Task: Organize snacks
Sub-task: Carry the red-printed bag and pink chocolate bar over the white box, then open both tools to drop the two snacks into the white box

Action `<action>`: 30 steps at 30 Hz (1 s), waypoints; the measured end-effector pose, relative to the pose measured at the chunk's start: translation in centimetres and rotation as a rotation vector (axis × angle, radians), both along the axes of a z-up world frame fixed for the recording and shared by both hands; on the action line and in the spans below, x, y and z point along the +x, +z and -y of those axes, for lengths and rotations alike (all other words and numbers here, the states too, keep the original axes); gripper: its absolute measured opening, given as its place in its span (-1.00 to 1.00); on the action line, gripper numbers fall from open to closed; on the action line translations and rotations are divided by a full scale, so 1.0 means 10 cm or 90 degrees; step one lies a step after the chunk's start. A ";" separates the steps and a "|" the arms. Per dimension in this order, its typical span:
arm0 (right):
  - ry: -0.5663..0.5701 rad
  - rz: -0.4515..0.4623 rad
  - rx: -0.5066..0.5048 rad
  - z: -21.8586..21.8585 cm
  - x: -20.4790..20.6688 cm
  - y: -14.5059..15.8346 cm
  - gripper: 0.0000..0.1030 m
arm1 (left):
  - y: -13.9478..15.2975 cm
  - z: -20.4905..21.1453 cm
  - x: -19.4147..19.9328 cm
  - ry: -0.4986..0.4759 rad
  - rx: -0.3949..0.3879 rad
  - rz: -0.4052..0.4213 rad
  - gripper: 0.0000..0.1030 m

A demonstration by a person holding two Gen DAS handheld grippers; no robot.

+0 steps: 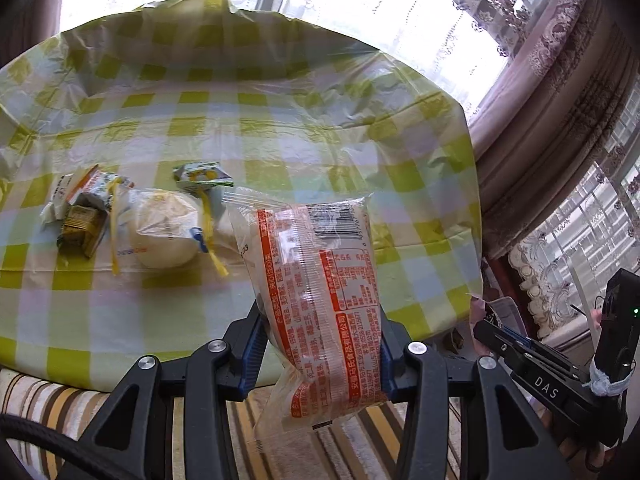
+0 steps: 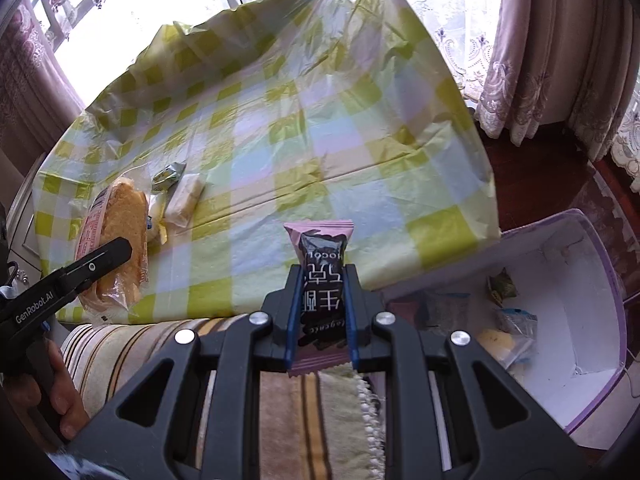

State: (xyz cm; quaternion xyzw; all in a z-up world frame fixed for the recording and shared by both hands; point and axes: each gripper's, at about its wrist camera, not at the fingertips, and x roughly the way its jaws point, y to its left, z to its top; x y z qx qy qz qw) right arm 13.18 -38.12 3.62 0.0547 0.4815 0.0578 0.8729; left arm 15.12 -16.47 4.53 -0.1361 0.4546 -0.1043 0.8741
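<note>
Left wrist view: left gripper [image 1: 320,344] jaws clamped on clear bread packet [image 1: 320,292] with orange print, held above near edge of checked tablecloth [image 1: 248,128]. On cloth, left of packet: round bun in wrapper [image 1: 166,232], small yellow-green packets [image 1: 202,176], [image 1: 86,216].

Right wrist view: right gripper [image 2: 322,312] jaws closed narrow on pink-and-black chocolate snack bar [image 2: 322,280], over table edge. White storage bin [image 2: 580,320] with purple rim low right, holding several packets [image 2: 514,332].
</note>
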 end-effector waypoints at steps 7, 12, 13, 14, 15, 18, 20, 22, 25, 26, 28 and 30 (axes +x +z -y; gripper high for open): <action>-0.047 -0.013 -0.005 0.42 -0.19 -0.04 -0.56 | 0.01 0.49 0.05 -0.087 0.007 -0.006 -0.09; -0.085 -0.033 -0.021 0.73 -0.31 -0.14 -0.56 | -0.02 0.93 0.02 -0.187 0.004 -0.021 -0.09; -0.093 -0.039 -0.023 0.79 -0.34 -0.16 -0.56 | -0.04 1.02 0.01 -0.209 0.004 -0.027 -0.09; -0.102 -0.045 -0.023 0.85 -0.37 -0.20 -0.56 | -0.06 1.11 0.00 -0.230 0.008 -0.032 -0.09; -0.109 -0.051 -0.024 0.91 -0.41 -0.23 -0.56 | -0.08 1.20 -0.02 -0.248 0.011 -0.035 -0.09; -0.131 -0.067 -0.024 1.07 -0.51 -0.32 -0.56 | -0.13 1.44 -0.06 -0.304 0.003 -0.058 -0.09; -0.143 -0.076 -0.022 1.16 -0.57 -0.37 -0.56 | -0.15 1.58 -0.09 -0.334 0.011 -0.068 -0.09; -0.152 -0.081 -0.023 1.23 -0.62 -0.40 -0.56 | -0.19 1.70 -0.12 -0.366 0.007 -0.083 -0.09; -0.161 -0.086 -0.027 1.31 -0.66 -0.41 -0.56 | -0.27 1.84 -0.16 -0.407 -0.001 -0.112 -0.09; -0.161 -0.088 -0.028 1.33 -0.68 -0.42 -0.56 | -0.30 1.87 -0.18 -0.418 -0.004 -0.122 -0.09; -0.164 -0.091 -0.030 1.35 -0.69 -0.43 -0.54 | -0.34 1.93 -0.19 -0.433 -0.002 -0.135 -0.08; -0.165 -0.092 -0.028 1.37 -0.69 -0.43 -0.53 | -0.37 1.97 -0.21 -0.441 0.007 -0.137 -0.08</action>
